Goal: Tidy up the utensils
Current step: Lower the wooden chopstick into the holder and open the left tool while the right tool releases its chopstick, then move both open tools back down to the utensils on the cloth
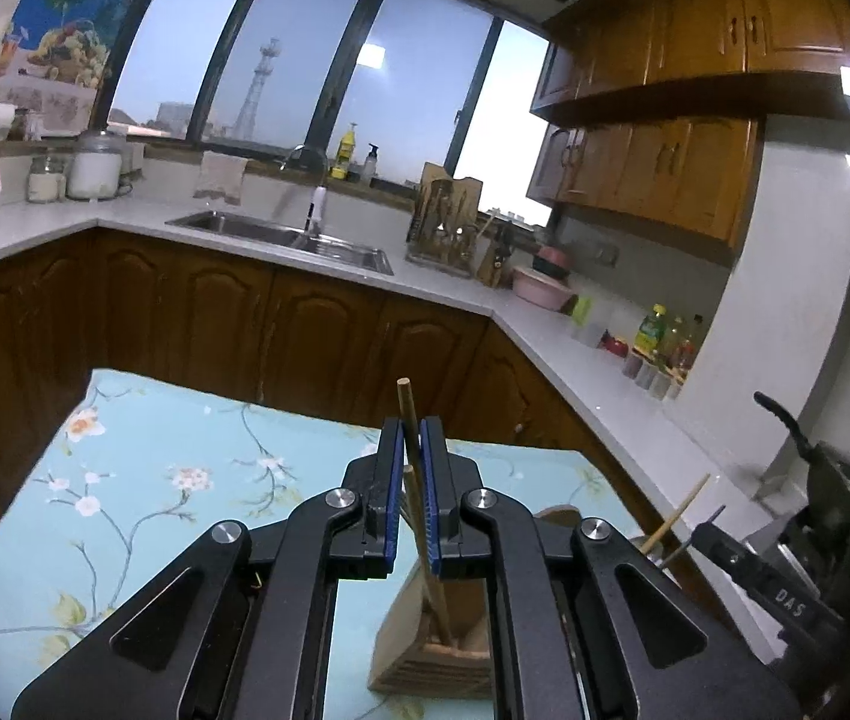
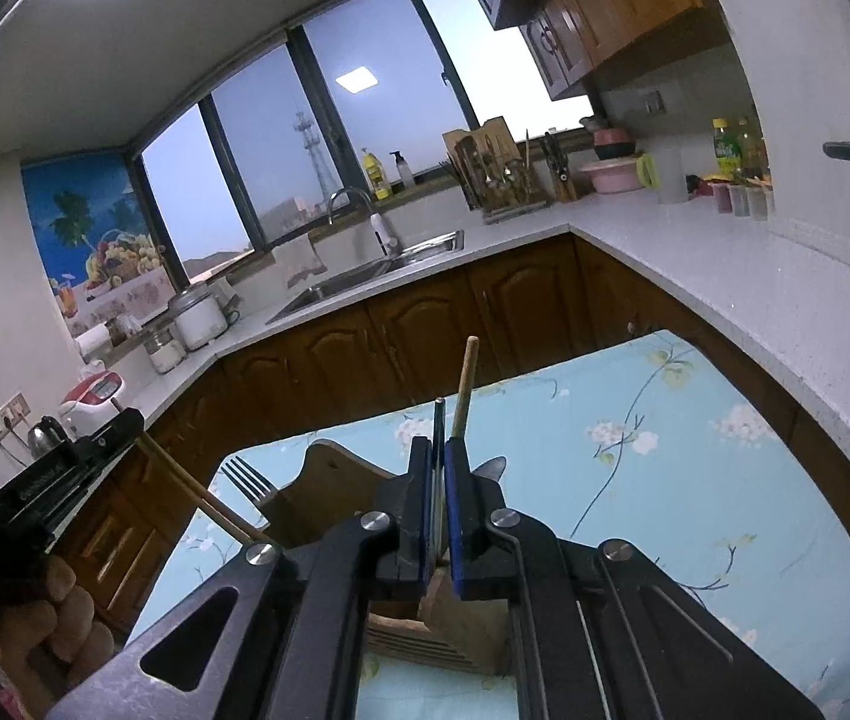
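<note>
- My left tongs (image 1: pixel 413 468) are clamped on a wooden chopstick (image 1: pixel 406 414) that stands nearly upright between the blue pads; its lower end reaches into the wooden holder (image 1: pixel 425 654).
- My right tongs (image 2: pixel 438 480) are clamped on a thin dark utensil (image 2: pixel 438 420); I cannot tell what it is. A second chopstick (image 2: pixel 464 387) rises just beside them.
- The holder sits on the floral cloth (image 1: pixel 155 480) of the worktop, near its right edge.
- A fork (image 2: pixel 248 480) stands in the holder.
- Left of the holder the cloth lies bare to its far edge; beyond that edge are the brown cabinets (image 1: pixel 305 330).
</note>
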Available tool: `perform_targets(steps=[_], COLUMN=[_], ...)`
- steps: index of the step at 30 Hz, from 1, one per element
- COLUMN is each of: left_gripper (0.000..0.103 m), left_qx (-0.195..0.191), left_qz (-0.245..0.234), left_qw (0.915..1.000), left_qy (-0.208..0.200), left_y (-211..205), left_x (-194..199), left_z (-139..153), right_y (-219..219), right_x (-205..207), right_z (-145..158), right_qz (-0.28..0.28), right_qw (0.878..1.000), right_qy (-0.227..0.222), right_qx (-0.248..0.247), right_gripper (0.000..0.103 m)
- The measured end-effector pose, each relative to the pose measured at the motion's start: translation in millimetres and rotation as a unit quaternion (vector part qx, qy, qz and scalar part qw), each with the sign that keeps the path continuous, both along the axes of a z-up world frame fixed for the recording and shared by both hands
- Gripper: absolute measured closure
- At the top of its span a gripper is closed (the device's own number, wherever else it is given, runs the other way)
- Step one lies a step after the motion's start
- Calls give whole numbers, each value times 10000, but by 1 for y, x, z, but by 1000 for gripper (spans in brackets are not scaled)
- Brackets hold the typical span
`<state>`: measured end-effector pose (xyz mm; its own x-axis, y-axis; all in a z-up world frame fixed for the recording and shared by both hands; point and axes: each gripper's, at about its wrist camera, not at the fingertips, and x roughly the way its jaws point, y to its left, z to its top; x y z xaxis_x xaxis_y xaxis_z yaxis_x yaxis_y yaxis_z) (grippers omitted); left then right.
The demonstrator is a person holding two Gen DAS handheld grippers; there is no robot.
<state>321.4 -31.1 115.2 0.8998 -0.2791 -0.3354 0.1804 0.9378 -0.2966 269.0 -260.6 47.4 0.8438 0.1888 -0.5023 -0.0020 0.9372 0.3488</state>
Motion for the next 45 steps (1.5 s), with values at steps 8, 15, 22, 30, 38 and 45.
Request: perform_targets(steps=[8, 15, 22, 30, 38, 45], left_gripper=[97, 97, 92, 72, 26, 21], left_qx=[79, 132, 122, 37, -66, -240], left_qz=[-72, -104, -96, -120, 81, 191], left_qw=[9999, 9998, 9997, 9997, 9995, 9976], left_qy=[38, 85, 186, 216, 299, 623], left_y=[0, 0, -1, 5, 34, 62], left_x=[1, 3, 1, -17, -76, -134], left_z=[3, 6, 8, 8, -3, -33], right_y=[-1, -3, -3, -8, -16, -15], right_x=[4, 7, -1, -28, -75, -121], right_z=[0, -2, 2, 18, 14, -9], right_qz=[14, 69, 104, 124, 97, 72], right_qw=[10000, 9997, 9994, 9989, 9986, 9993], right_qy=[48, 115, 68, -147, -246, -26], right_qx=[83, 181, 328, 430, 463, 355], right_gripper=[99, 94, 82, 69, 26, 17])
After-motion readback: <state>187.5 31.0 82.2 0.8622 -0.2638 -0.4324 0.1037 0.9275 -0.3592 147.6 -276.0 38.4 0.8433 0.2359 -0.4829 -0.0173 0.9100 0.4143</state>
